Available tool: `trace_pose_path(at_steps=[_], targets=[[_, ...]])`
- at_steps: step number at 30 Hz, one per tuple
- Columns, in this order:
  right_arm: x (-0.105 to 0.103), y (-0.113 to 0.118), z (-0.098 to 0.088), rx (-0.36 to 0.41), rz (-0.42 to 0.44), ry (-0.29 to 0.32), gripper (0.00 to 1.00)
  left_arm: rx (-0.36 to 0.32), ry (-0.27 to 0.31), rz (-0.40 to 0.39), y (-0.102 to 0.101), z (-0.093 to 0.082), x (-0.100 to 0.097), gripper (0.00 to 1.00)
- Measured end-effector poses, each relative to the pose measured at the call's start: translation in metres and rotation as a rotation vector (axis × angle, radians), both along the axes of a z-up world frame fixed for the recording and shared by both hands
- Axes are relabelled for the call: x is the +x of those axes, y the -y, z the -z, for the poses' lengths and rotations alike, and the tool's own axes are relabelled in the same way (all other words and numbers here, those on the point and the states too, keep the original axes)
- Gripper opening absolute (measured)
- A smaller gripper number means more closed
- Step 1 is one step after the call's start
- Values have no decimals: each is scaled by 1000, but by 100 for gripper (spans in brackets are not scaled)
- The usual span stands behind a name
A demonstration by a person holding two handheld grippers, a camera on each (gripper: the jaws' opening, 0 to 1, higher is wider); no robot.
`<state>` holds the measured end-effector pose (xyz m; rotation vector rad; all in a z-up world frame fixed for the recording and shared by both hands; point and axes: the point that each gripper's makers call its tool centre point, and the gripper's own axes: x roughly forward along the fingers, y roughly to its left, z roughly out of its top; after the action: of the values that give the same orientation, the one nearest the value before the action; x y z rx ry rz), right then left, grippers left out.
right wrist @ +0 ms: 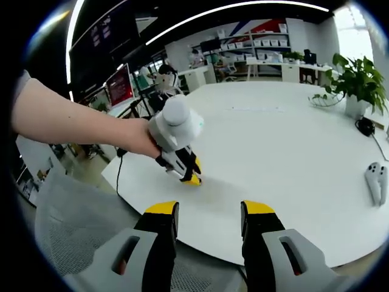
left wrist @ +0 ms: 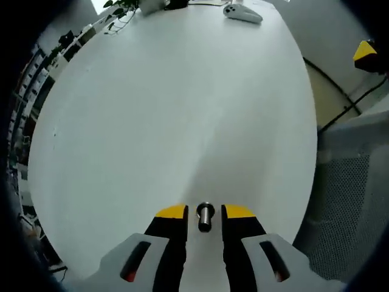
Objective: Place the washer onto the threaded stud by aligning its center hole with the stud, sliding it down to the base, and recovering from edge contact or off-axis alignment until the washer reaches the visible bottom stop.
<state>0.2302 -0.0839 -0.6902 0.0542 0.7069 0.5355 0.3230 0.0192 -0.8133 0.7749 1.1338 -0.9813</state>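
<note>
A short metal threaded stud [left wrist: 205,216] stands upright on the white table [left wrist: 170,109], close to its near edge. My left gripper [left wrist: 204,213] straddles the stud, with a yellow-tipped finger on each side and a thin strip of table showing between each finger and the stud. In the right gripper view the left gripper [right wrist: 189,176] points down at the table [right wrist: 273,140], held by a person's hand and bare forearm [right wrist: 67,121]. My right gripper [right wrist: 208,213] hangs open over the table's near edge with nothing between its fingers, a short way from the left gripper.
A white game controller [left wrist: 243,13] [right wrist: 377,182] lies at the table's far side. A potted plant [right wrist: 355,79] stands near it. A grey mesh chair [left wrist: 352,201] [right wrist: 61,231] sits just off the table edge. Office desks and shelves lie beyond.
</note>
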Motion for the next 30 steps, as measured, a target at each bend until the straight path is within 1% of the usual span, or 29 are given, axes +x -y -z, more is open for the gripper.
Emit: trace_pose_path(at_steps=[1,4,7,9,11,12,13,14,16,18,19,20,21,22,23,24,25,26,28,30], targets=[[0,0,0,-2,-1,1,43,-5,20,6,-1,-4,2,20],[0,2,0,-12,3,7,43,-23,38,-4,-4,-12,5,20],[0,2,-1,-8,12,5,44,-77,84,-32,-7,-30,10,20],[0,1,-1,-8,11,5,44,-142,117,-69,-7,-46,11,19],[0,0,0,-30,0,3,45,-206,113,-175,-15,-61,10,17],[0,-1,0,-31,-2,4,46,-246,115,-211,-17,-67,10,16],[0,-1,0,-30,-5,6,46,-289,131,-242,-22,-76,11,17],[0,-1,-1,-31,-5,9,46,-298,152,-246,-30,-83,8,19],[0,-1,0,-37,-4,8,47,-306,170,-249,-42,-91,2,22],[0,0,0,-43,0,6,48,-359,181,-294,-54,-102,-7,23],[0,1,-1,-47,3,12,48,-395,189,-333,-63,-108,-12,23],[0,2,-1,-49,9,16,48,-406,191,-344,-66,-109,-14,23],[1,4,-3,-49,19,23,49,-441,197,-374,-76,-114,-20,23],[2,4,-4,-44,24,27,49,-463,208,-383,-82,-118,-24,24],[3,5,-5,-37,33,28,49,-482,228,-408,-93,-122,-30,25],[4,6,-6,-30,39,29,49,-498,248,-417,-100,-126,-33,24],[4,6,-6,-23,48,27,50,-536,298,-429,-108,-136,-36,25],[4,7,-7,-20,53,30,50,-553,308,-448,-114,-141,-40,25],[5,7,-9,-21,61,42,50,-586,312,-472,-125,-150,-54,26],[6,7,-11,-36,58,57,50,-617,338,-514,-137,-160,-62,27]])
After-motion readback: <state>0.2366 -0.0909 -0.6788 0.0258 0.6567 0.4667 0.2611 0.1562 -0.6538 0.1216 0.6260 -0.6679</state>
